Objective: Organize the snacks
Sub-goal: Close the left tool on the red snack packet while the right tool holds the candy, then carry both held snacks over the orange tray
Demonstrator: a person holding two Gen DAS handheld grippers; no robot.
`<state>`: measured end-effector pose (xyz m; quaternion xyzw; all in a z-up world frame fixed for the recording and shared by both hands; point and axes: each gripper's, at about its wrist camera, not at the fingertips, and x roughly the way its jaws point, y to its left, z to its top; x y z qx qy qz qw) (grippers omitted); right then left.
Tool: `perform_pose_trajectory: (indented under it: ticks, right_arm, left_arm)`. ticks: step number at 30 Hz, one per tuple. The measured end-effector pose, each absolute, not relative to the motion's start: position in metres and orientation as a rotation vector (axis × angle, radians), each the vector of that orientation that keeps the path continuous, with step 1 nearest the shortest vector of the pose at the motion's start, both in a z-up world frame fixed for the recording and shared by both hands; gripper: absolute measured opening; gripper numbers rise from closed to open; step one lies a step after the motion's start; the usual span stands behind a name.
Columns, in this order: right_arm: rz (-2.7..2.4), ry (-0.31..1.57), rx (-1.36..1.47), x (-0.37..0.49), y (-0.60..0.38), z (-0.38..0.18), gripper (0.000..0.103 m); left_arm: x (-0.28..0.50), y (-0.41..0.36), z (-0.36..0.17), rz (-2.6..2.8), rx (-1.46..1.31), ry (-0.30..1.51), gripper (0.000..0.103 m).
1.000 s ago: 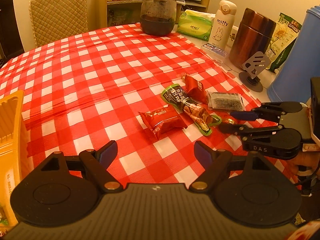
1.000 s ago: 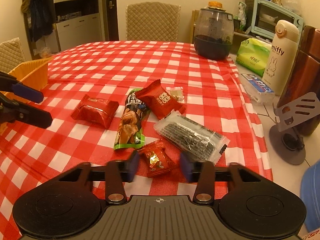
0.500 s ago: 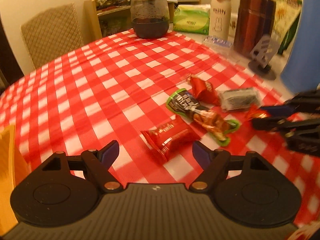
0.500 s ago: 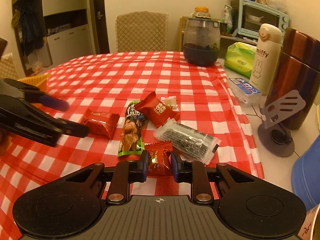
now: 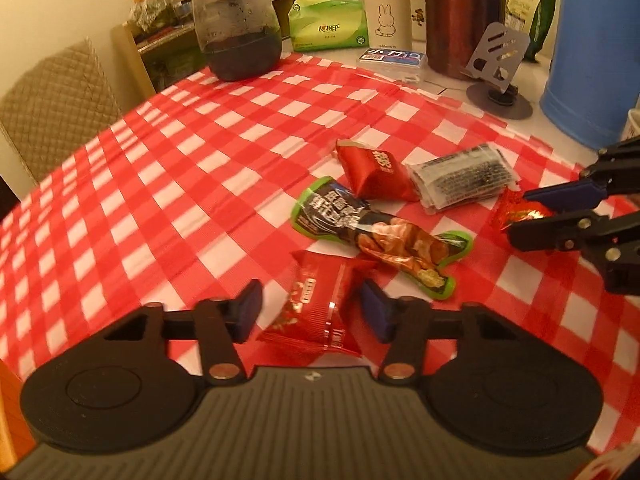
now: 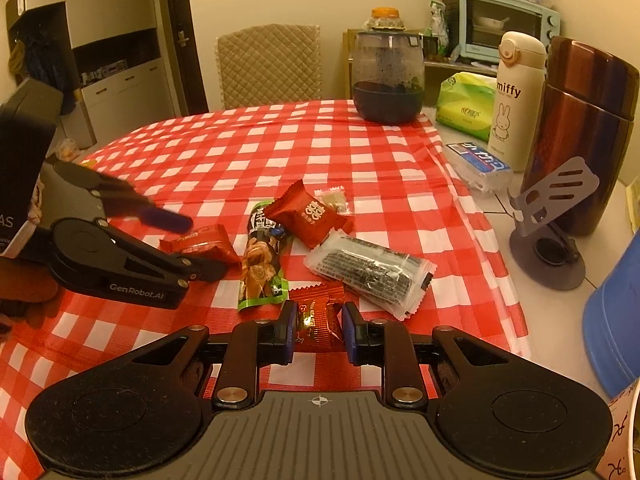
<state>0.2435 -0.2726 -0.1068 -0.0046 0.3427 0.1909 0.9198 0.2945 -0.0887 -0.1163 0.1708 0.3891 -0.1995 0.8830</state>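
In the left wrist view the left gripper (image 5: 308, 312), fingers just narrowed from wide, brackets a red snack packet (image 5: 316, 316) on the desk (image 5: 160, 184), not visibly pinching, while the right wrist view shows the right gripper (image 6: 318, 330) clamping a small red candy (image 6: 318, 320), both pickups under way.

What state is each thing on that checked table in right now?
Left hand-held gripper: jaws just closing around the red pouch, pads not clearly pressing.
Right hand-held gripper: shut on the small candy.
Green packet: sealed, lying flat.
Red packet: sealed, partly overlapping the green one.
Clear packet: sealed, flat.
Jar: lidded, upright, dark contents low.
Flask: capped, upright.
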Motion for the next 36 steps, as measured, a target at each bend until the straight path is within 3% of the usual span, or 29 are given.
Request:
perform_pose_trajectory:
  ticks: [2, 6, 15, 27, 36]
  right_arm:
    - [0.389, 0.708, -0.008, 0.243, -0.272, -0.106, 0.024]
    - [0.368, 0.725, 0.003, 0.242, -0.271, -0.104, 0.024]
    - [0.340, 0.731, 0.035, 0.231, -0.262, -0.075, 0.024]
    - [0.328, 0.696, 0.098, 0.181, -0.230, -0.002, 0.024]
    - [0.384, 0.691, 0.125, 0.131, -0.190, 0.018, 0.024]
  left_arm:
    - [0.292, -0.089, -0.115, -0.418, 0.322, 0.828, 0.030]
    - [0.284, -0.083, -0.110, -0.390, 0.220, 0.873, 0.026]
    - [0.237, -0.062, -0.077, -0.301, 0.059, 0.864, 0.025]
    - [0.162, -0.022, -0.016, -0.211, -0.008, 0.802, 0.025]
    - [0.101, 0.017, 0.007, -0.145, -0.021, 0.783, 0.025]
